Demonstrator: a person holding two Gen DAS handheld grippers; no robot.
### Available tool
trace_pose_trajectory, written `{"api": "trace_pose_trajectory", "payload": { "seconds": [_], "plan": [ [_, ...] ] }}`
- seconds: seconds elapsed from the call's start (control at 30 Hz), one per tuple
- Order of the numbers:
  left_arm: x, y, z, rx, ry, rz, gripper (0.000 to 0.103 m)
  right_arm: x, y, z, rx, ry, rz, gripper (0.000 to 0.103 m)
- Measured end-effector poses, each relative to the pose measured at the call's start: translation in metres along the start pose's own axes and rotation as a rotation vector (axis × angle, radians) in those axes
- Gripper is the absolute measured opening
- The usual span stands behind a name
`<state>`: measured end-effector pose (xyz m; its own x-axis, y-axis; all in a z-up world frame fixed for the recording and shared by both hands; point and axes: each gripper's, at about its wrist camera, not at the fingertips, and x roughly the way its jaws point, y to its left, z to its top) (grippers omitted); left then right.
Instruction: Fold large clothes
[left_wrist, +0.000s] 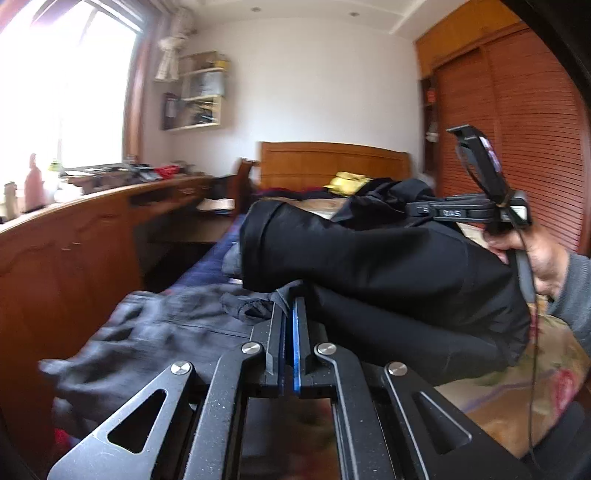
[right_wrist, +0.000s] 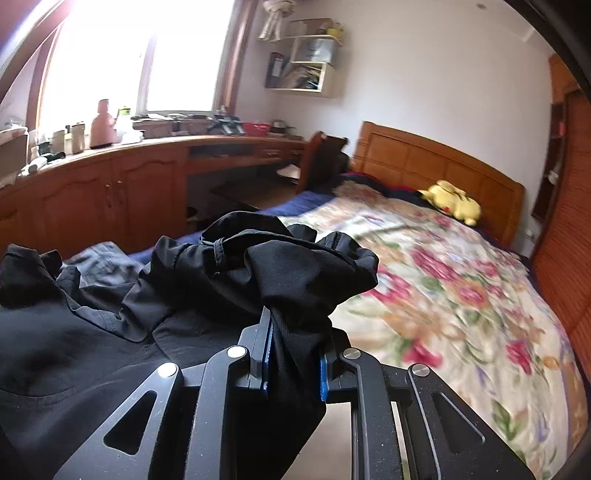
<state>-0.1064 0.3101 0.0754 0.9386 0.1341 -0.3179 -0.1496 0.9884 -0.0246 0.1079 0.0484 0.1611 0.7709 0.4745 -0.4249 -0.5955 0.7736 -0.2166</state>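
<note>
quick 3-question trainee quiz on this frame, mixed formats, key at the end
1. True or false: the right gripper is shut on the black garment.
2. The yellow plush toy lies: A) by the headboard B) on the desk C) on the floor.
3. Fill in: the left gripper pinches a thin edge of ___ cloth.

Key: 1 true; 2 A; 3 black.
</note>
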Motion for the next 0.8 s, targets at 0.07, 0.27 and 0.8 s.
{"api": "trace_pose_trajectory", "payload": {
  "seconds": [0.07, 0.27, 0.8],
  "plan": [
    [0.000, 0.024, 0.002, -0.009, -0.008, 0.053, 0.003, 0.013, 0.027, 0.012, -0.020, -0.006, 0.028, 0.018],
    [-0.003, 0.102, -0.007, -0.050, 0.004, 0.211, 0.003, 0.056, 0.104, 0.036, -0.059, -0.020, 0.104, 0.018],
    [0.010, 0.148, -0.045, -0.096, 0.122, 0.348, 0.005, 0.138, 0.112, 0.011, -0.012, 0.185, 0.185, 0.063]
  ]
}}
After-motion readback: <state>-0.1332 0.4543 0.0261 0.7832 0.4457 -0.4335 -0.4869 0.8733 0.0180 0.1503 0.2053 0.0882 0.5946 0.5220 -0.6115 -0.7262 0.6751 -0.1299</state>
